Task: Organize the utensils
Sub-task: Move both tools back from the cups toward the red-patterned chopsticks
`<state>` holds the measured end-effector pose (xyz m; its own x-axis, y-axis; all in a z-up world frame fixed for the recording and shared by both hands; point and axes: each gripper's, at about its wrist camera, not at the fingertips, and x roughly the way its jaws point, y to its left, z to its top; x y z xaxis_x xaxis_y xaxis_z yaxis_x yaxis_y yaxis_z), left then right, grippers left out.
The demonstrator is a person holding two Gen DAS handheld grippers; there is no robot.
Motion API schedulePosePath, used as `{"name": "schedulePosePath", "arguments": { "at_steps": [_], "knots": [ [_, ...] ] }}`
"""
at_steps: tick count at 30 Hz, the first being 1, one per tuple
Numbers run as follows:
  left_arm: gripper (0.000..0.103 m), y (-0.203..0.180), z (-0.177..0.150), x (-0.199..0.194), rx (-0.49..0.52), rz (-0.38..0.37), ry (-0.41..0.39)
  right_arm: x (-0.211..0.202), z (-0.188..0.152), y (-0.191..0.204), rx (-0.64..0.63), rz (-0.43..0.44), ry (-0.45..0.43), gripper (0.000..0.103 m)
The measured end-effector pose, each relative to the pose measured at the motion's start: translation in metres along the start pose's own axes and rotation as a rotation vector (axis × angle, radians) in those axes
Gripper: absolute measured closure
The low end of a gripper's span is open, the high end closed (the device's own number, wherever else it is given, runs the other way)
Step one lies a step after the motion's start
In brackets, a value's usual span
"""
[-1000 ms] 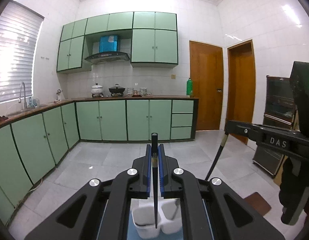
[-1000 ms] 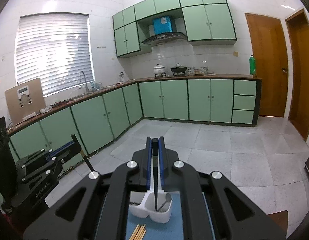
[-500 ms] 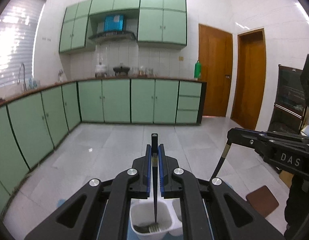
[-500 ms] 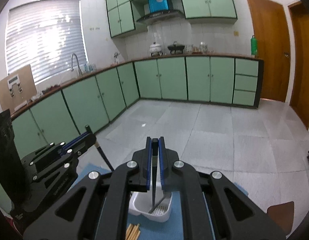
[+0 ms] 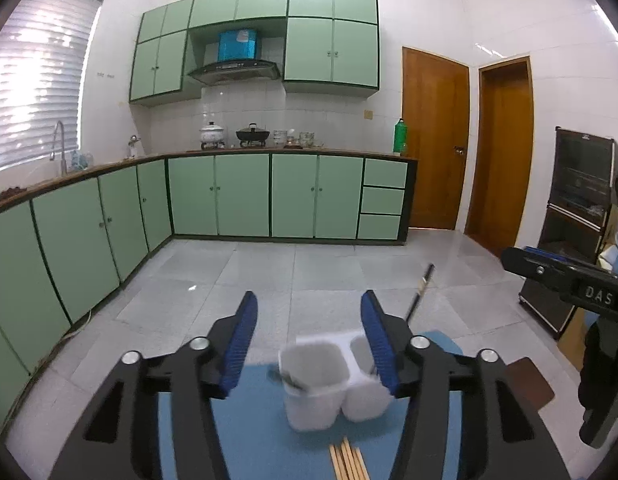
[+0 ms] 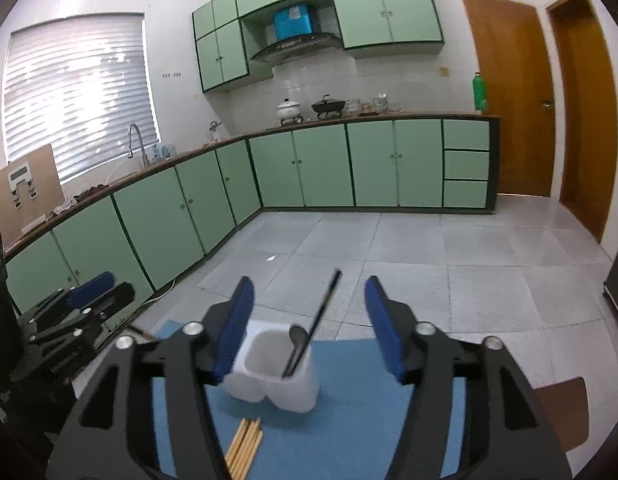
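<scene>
The white two-compartment holder [image 6: 271, 376] stands on your blue mat [image 6: 349, 432], a black-handled utensil [image 6: 313, 328] leaning in one compartment. Wooden chopsticks [image 6: 245, 446] lie just beside it (nearer you). Your left gripper [image 5: 309, 344] and right gripper [image 6: 309, 324] are both opening, gripping nothing.

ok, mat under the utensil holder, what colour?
Blue. The mat shows best in the right wrist view, under the white holder.
</scene>
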<state>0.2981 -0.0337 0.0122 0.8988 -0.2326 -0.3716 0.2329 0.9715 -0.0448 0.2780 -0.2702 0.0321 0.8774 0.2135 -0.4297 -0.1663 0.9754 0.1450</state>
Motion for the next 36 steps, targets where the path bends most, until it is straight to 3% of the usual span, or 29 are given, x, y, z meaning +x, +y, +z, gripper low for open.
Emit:
{"name": "schedulePosePath", "arguments": {
  "at_steps": [2,8,15,19,27,36],
  "knots": [
    [0.041,0.002,-0.014,-0.014,-0.017,0.008,0.011,-0.019,-0.022,0.001,-0.012,-0.018,-0.002,0.031],
    [0.033,0.008,-0.079,-0.046,-0.050,0.054,0.103,-0.050,-0.091,0.002,0.019,-0.038,0.059,0.020],
    [0.029,0.013,-0.169,-0.058,-0.064,0.094,0.311,-0.060,-0.172,0.025,0.035,-0.078,0.178,0.018],
    [0.029,0.015,-0.207,-0.061,-0.073,0.109,0.409,-0.059,-0.210,0.044,0.034,-0.057,0.267,0.018],
    [0.029,0.014,-0.237,-0.068,-0.049,0.126,0.500,-0.055,-0.253,0.082,0.027,-0.016,0.389,0.018],
    [0.028,0.028,-0.249,-0.080,-0.055,0.166,0.536,-0.051,-0.272,0.106,-0.037,-0.007,0.454,0.029]
  ]
}}
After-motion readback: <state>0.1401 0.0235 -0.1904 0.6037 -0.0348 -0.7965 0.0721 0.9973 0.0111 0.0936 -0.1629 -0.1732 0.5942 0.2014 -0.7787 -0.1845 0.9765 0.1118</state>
